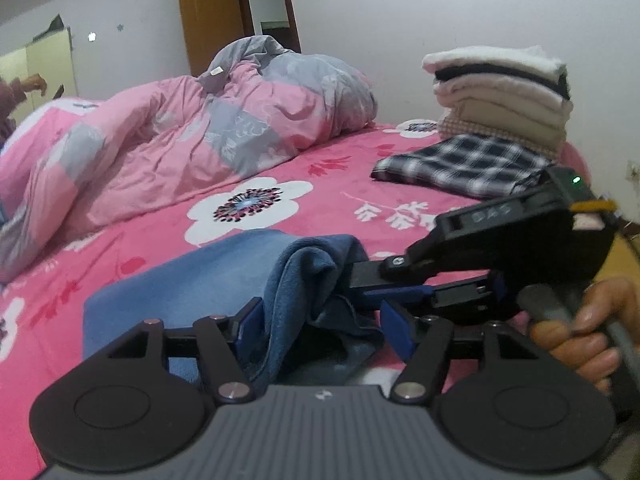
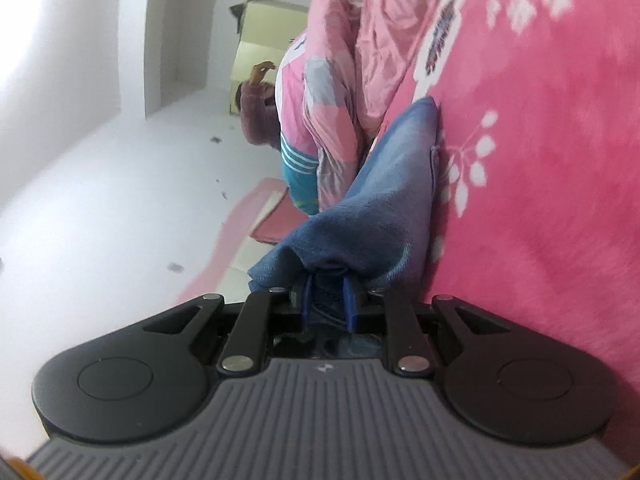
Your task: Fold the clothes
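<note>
While my right tongs are pinching a bunched fold of the blue garment, rolled onto their side so the bed is running up the right of their view, my left tongs are standing released, their blue pads set either side of the raised hump of cloth without pressing it. My right hand is gripping the handle just beside them. Most of the blue garment is lying flat on the pink flowered bed cover, with only the near edge lifted and gathered. I am judging it to be soft, light fleece-like fabric: it is sagging and creasing under its own weight, so it will drape rather than hold a line, and a pinch in the middle is only going to bunch it. Taking hold at a hem or corner, one in each pair of tongs, should let it be pulled taut and laid over cleanly. Farther off, a plaid piece is lying folded near a stack of folded clothes, and a rumpled pink and grey quilt is heaped well apart across the bed.
</note>
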`<state>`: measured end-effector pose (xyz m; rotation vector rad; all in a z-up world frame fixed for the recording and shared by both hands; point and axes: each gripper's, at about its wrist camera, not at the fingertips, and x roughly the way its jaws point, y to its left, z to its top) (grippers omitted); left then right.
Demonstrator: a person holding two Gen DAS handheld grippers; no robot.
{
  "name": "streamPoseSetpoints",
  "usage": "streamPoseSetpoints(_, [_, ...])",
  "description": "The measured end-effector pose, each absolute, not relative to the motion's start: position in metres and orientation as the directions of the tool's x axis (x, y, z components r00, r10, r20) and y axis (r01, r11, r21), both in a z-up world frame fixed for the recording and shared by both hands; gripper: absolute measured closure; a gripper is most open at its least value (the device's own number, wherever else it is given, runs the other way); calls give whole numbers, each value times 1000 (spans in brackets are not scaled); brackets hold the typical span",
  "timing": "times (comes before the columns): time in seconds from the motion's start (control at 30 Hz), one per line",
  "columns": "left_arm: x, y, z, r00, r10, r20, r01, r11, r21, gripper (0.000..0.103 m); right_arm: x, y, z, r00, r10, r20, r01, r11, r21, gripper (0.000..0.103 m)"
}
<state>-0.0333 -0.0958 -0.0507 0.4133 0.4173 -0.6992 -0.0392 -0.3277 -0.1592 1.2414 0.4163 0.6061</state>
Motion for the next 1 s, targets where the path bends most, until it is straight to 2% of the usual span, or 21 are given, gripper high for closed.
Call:
streamPoseSetpoints(0.17, [-27, -105, -58, 707, -501, -499, 681, 672, 291, 39, -41, -337, -169, 764, 641, 67, -167, 96, 981, 87])
streamPoseSetpoints(0.23, [-28, -106, -59, 708, -503, -497, 684, 662, 305, 43, -47, -342, -170, 770, 634, 73, -161, 82, 984, 86])
streamPoseSetpoints(0.3, [-32, -107, -59, 708, -509, -489, 689, 649, 322, 56, -54, -348, -170, 780, 623, 63, -159, 98, 982, 86])
streamPoseSetpoints(0.4, [-36, -107, -59, 708, -515, -482, 694, 632, 345, 64, -62, -351, -169, 784, 620, 33, -153, 141, 978, 88])
streamPoseSetpoints(0.47, [-38, -107, -58, 707, -517, -483, 698, 622, 356, 64, -60, -346, -164, 779, 627, 0, -152, 189, 970, 90])
streamPoseSetpoints(0.53, [-37, -105, -54, 693, -528, -491, 710, 621, 333, 58, -51, -340, -159, 773, 634, -34, -152, 237, 960, 94])
streamPoseSetpoints(0.63, [-37, -96, -45, 679, -552, -484, 723, 616, 312, 53, -43, -332, -151, 773, 631, -68, -162, 299, 941, 95])
streamPoseSetpoints(0.73, [-38, -89, -43, 673, -555, -489, 730, 604, 318, 52, -48, -334, -149, 778, 623, -81, -168, 330, 929, 95])
streamPoseSetpoints(0.83, [-35, -86, -49, 667, -532, -521, 735, 585, 343, 58, -53, -336, -147, 774, 628, -77, -177, 332, 927, 94])
streamPoseSetpoints(0.9, [-35, -87, -53, 673, -517, -529, 729, 583, 359, 66, -55, -335, -145, 771, 632, -81, -180, 339, 923, 94])
streamPoseSetpoints(1.0, [-34, -89, -56, 685, -506, -523, 720, 580, 381, 68, -58, -335, -144, 760, 645, -83, -184, 336, 924, 93])
